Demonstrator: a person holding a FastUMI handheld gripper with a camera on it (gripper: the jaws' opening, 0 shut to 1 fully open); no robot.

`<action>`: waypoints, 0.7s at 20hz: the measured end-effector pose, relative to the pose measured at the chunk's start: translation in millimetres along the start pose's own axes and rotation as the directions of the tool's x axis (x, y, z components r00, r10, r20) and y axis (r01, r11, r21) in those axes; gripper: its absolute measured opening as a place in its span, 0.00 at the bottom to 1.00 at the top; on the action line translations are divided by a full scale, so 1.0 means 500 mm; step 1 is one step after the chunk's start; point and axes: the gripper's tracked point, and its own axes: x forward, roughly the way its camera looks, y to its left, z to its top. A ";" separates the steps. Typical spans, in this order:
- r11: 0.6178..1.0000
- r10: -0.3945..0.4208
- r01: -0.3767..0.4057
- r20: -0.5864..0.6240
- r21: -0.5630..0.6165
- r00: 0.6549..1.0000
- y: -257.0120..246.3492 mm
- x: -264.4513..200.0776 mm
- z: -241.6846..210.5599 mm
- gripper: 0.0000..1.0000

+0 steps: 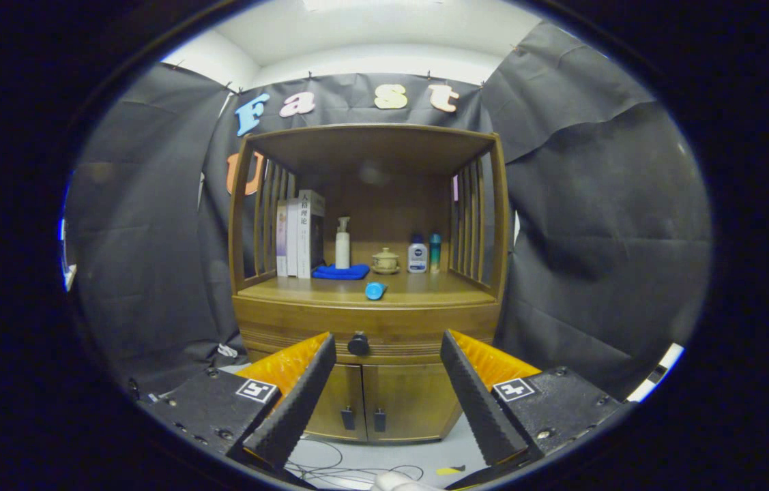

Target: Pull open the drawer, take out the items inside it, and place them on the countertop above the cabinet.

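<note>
The drawer (365, 334) is sitting shut in the front of the wooden cabinet (248, 320), flush with the panel, its dark round knob (358, 344) showing just beyond the claw (387, 389) and a little toward its left finger. What the drawer is holding is hidden. On the surface (425, 290) above it a small blue cylinder (374, 290) is lying on its side near the front edge; farther back a white spray bottle (342, 242) is standing on a folded blue cloth (341, 272), with books (299, 233) beside it, a small lidded pot (385, 260) and two little bottles (424, 254).

The claw is hanging spread wide with nothing between its fingers, held well apart from the cabinet.

This scene is fitting two stages: a closed drawer waiting to be pulled, or one pushed back after its contents, perhaps the blue cylinder, were set on top. The pictures are not settling which.

If the pull is the step in hand, doing it well is meaning bringing the knob to the middle between the fingers, closing squarely on it, and drawing straight back along the drawer's line, avoiding any sideways twist that could jam it. The two doors (387, 402) below should be left alone.
</note>
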 end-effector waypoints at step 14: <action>1.000 0.004 -0.004 0.014 0.014 1.000 -0.017 -0.019 0.001 1.00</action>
